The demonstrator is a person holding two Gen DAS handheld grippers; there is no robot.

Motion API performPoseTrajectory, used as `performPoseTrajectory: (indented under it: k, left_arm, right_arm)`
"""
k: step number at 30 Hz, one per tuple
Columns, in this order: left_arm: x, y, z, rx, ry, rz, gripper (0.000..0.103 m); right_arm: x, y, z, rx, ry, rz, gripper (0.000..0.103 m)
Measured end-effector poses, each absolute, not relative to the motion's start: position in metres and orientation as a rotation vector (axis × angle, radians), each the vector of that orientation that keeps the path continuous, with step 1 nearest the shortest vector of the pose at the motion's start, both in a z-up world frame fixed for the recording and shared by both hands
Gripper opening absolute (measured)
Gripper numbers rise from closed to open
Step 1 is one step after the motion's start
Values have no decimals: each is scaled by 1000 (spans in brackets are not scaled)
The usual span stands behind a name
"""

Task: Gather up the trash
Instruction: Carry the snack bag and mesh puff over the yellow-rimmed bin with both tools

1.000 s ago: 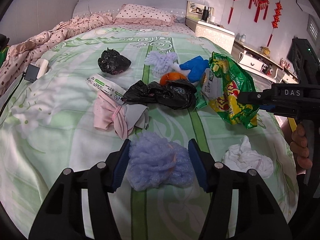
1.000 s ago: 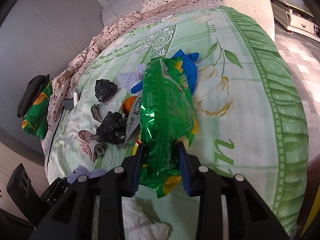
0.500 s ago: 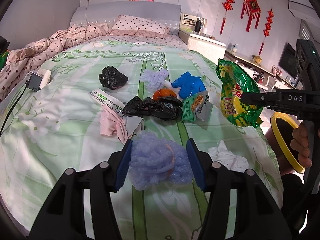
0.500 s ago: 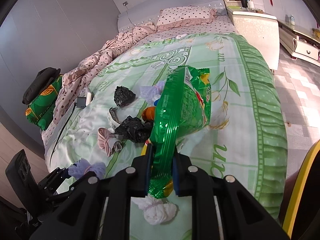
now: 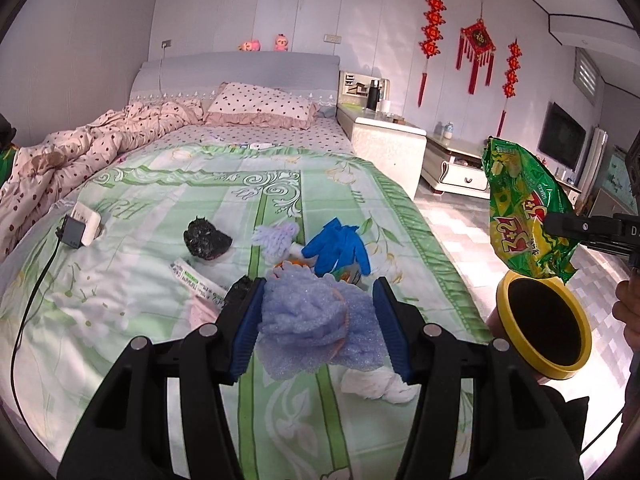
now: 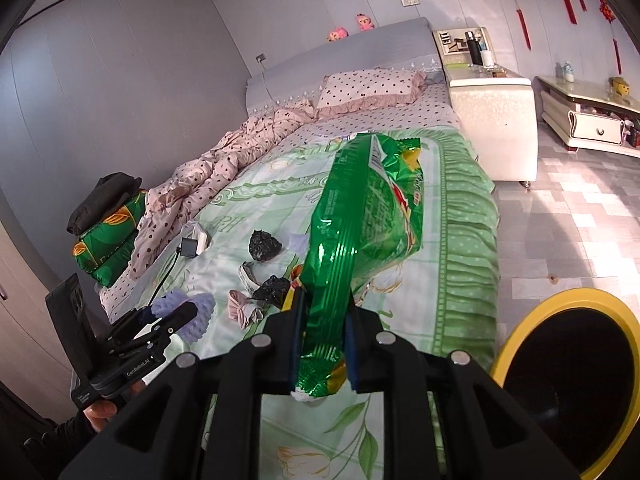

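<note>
Between the pads of our right gripper (image 6: 323,340), at 6 o'clock in the right wrist view, we hold the green snack bag (image 6: 360,232); its jaws have just been closing on it. Our left gripper (image 5: 320,328) clamps the lilac foam wad (image 5: 316,320). At 4 o'clock from that wad stands the yellow-rimmed bin (image 5: 516,344), directly below the bag. On the bed (image 5: 160,320) lie a blue glove (image 5: 336,246), a black bag (image 5: 206,238) and a white tissue (image 5: 376,384).
</note>
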State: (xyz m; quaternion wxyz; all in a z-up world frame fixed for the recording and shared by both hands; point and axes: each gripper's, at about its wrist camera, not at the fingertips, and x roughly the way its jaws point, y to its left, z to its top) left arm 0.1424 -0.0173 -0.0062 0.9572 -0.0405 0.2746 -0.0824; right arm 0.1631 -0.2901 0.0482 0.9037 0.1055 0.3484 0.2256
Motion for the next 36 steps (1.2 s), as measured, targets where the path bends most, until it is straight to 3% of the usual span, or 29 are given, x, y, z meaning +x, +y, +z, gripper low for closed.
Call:
performPoseTrajectory:
  k: [8, 19, 36]
  left_arm:
    - [153, -96, 34, -24, 514, -282, 53]
    - [173, -231, 54, 48, 521, -480, 53]
    - [200, -359, -13, 72, 678, -654, 56]
  right_arm:
    - [131, -353, 76, 218, 627, 368, 16]
    - [106, -445, 72, 275, 590, 210, 16]
    - [98, -526, 6, 386, 691, 41, 16]
